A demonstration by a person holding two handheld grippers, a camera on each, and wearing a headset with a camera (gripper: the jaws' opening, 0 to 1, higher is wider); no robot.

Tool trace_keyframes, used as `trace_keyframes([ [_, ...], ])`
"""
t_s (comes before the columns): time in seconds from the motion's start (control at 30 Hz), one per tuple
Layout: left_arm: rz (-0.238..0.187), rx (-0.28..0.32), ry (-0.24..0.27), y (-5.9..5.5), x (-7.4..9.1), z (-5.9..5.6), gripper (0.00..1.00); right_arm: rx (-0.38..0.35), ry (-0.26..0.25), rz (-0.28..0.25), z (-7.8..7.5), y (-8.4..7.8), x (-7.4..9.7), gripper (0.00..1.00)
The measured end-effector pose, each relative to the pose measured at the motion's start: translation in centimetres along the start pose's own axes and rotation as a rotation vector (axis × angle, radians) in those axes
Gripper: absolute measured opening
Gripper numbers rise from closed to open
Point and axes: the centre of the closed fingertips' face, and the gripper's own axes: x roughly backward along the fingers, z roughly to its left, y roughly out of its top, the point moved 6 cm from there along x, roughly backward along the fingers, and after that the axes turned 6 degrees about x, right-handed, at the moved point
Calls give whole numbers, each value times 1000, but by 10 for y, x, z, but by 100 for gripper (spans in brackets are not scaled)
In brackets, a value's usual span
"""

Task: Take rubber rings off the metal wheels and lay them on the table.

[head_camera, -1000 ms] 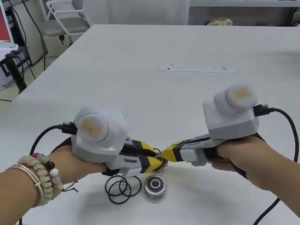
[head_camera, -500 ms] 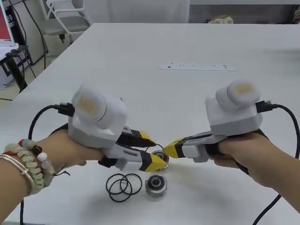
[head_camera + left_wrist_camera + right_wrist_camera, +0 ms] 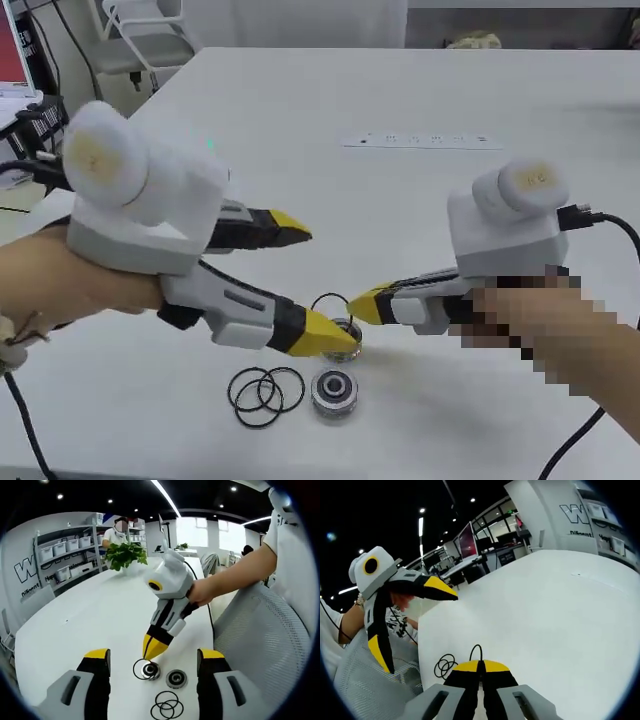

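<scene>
While in right gripper (image 3: 358, 306), 1 ring (image 3: 328, 295).

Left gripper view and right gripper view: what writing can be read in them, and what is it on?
"W": large outlined letter on the white wall beside the grey shelving, the rest of the word cut off; it also shows in the right gripper view.
Below it, a smaller line of lettering: too blurred to read.
No other legible text.

The left claw (image 3: 322, 290) and right claw (image 3: 362, 306) have white bodies, black jaws and yellow tips. The rubber ring (image 3: 330, 294) at the right claw is black, as are the loose rings (image 3: 265, 392). The metal wheel (image 3: 333, 390) is silver-grey, the bench (image 3: 420, 90) white
</scene>
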Motion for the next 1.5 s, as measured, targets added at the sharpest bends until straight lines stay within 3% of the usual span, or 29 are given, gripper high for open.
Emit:
trace_keyframes([
  [0.17,13,-29,30,-4,23,-4,73,0,3,-14,1,3,1,0],
  [0.33,-22,-1,54,-3,46,-9,84,5,13,-20,3,6,0,0],
  [0.57,-33,7,123,-14,81,-8,87,25,44,-22,12,10,-3,0],
  [0.73,-39,30,157,-21,92,-15,88,33,69,-21,18,11,-5,0],
  [0.9,-23,59,182,-35,99,-20,88,40,92,-20,25,12,-8,0],
  [1.03,3,129,218,-57,104,-21,88,50,111,-18,31,12,-11,0],
  [1.23,27,166,238,-76,101,-28,85,61,164,-6,44,10,-20,0],
  [1.37,16,195,233,-80,95,-33,85,87,181,29,52,5,-26,0],
  [1.5,16,183,240,-80,92,-34,82,103,192,50,58,1,-30,0],
])
